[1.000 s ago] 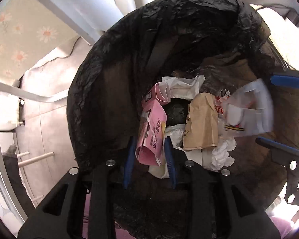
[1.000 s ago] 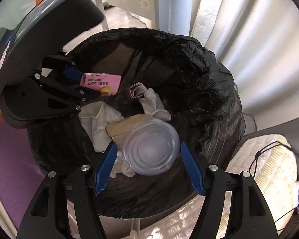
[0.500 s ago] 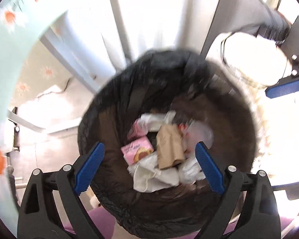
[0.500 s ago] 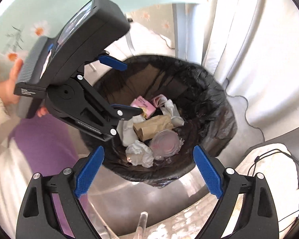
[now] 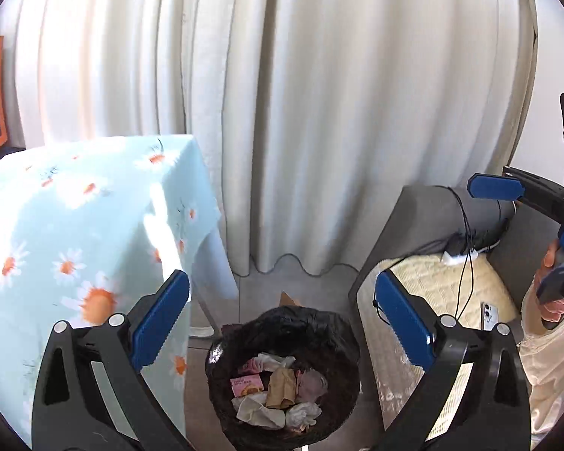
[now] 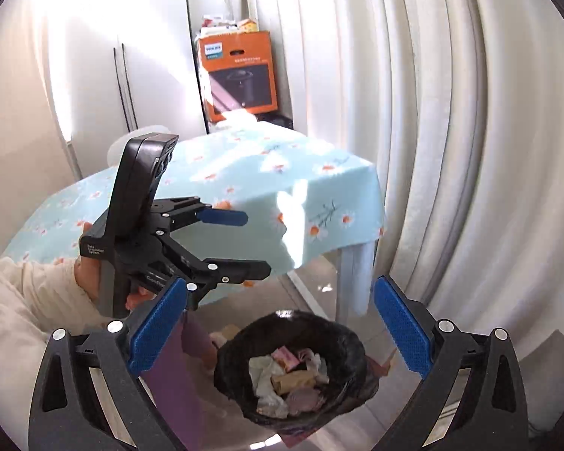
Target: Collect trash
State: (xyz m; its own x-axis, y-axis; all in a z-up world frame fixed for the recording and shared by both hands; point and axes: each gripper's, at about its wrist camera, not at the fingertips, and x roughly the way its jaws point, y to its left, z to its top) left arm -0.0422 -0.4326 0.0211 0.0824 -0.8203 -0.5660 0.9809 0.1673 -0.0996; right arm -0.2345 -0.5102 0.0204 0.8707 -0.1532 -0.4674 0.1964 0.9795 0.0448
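Down on the floor, the black-lined bin [image 5: 284, 379] now holds the pink carton [image 5: 246, 384] and clear lid [image 5: 314, 383]; your left gripper [image 5: 282, 327] and right gripper [image 6: 280, 325], both emptied, have lifted away, jaws spread. Only your right view shows the orange Philips box [image 6: 240, 75].

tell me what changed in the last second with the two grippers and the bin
Both let go: the left gripper dropped the pink carton and the right gripper dropped the clear plastic lid into the trash bin. Both then lifted away, jaws open and empty. The bin stayed put.
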